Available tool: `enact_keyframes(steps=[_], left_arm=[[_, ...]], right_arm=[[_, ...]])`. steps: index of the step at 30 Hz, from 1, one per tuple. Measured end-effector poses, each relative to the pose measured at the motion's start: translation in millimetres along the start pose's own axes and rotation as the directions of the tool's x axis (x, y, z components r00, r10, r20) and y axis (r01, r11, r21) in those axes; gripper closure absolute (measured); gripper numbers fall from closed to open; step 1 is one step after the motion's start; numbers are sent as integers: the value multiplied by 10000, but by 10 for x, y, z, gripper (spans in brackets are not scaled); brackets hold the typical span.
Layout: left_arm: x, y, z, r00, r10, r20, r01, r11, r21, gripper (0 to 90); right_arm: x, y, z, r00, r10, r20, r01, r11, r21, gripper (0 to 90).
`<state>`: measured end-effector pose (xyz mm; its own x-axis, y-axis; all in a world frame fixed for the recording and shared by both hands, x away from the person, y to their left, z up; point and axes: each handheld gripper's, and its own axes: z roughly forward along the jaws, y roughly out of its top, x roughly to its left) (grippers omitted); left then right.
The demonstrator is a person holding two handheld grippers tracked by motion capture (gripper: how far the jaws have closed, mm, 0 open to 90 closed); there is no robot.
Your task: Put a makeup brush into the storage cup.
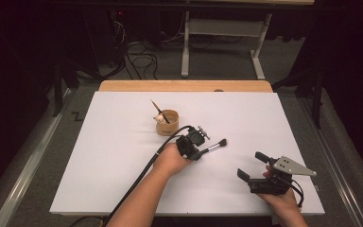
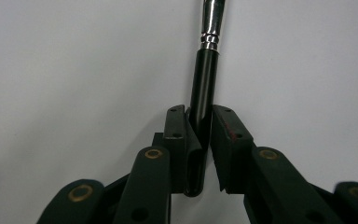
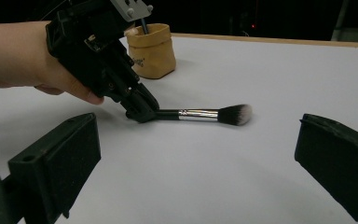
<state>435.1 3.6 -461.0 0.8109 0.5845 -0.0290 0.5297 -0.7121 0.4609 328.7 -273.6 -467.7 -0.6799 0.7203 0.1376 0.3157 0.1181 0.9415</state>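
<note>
A makeup brush (image 1: 216, 145) with a black handle, silver ferrule and dark, pale-tipped bristles lies flat on the white table (image 1: 123, 165). My left gripper (image 1: 200, 153) points down at the brush's handle end, and its pads press on the black handle (image 2: 204, 84). In the right gripper view the brush (image 3: 200, 114) reaches right from the left gripper (image 3: 142, 112). My right gripper (image 1: 251, 165) rests near the front right of the table, jaws wide apart and empty (image 3: 196, 158).
A small tan cup (image 1: 167, 122) stands behind the left hand with a thin dark brush handle (image 1: 158, 109) leaning out of it. It shows as a tan cup (image 3: 151, 49) in the right gripper view. A wooden edge (image 1: 184, 85) runs along the back.
</note>
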Motion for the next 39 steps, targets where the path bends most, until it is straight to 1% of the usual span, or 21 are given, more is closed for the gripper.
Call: enact_keyframes(steps=[3, 13, 20, 24, 28, 31, 33, 34, 35, 39], left_arm=[[-4, 2, 1, 10000, 76, -47, -76, 10000, 2, 786], [-8, 3, 0, 9999, 112, -77, -112, 9999, 14, 793], [-4, -2, -3, 10000, -7, -42, 7, 10000, -29, 795], [-3, -9, -8, 10000, -17, -24, 17, 9999, -123, 796], [-32, -7, -2, 9999, 71, 106, -67, 9995, -302, 796], [-46, -7, 2, 9998, 106, 171, -101, 9994, -335, 796], [-47, -13, -8, 9998, 102, 169, -96, 9992, -397, 795], [-44, -17, -15, 9997, 89, 231, -80, 9992, -397, 795], [-42, -21, -26, 9998, 81, 188, -73, 9991, -420, 795], [-20, -60, -96, 9998, 46, 199, -36, 9988, -495, 795]], right_arm=[[-2, 0, 0, 10000, -20, -6, 20, 10000, -9, 10], [-10, -2, -3, 10000, 26, -53, -26, 10000, -20, 10], [-12, -1, -8, 10000, 38, -3, -38, 10000, -42, 10], [-15, -1, -10, 10000, 45, 13, -45, 10000, -54, 10], [-16, -2, -15, 10000, 56, 7, -56, 10000, -53, 10], [-20, -2, -19, 10000, 56, -6, -56, 10000, -70, 10], [-20, -2, -20, 10000, 49, 2, -49, 10000, -61, 10], [-21, -3, -21, 10000, 47, -10, -47, 10000, -69, 10], [-20, -3, -22, 10000, 41, 1, -41, 10000, -67, 10], [-21, -5, -20, 10000, 42, 9, -42, 10000, -55, 10]])
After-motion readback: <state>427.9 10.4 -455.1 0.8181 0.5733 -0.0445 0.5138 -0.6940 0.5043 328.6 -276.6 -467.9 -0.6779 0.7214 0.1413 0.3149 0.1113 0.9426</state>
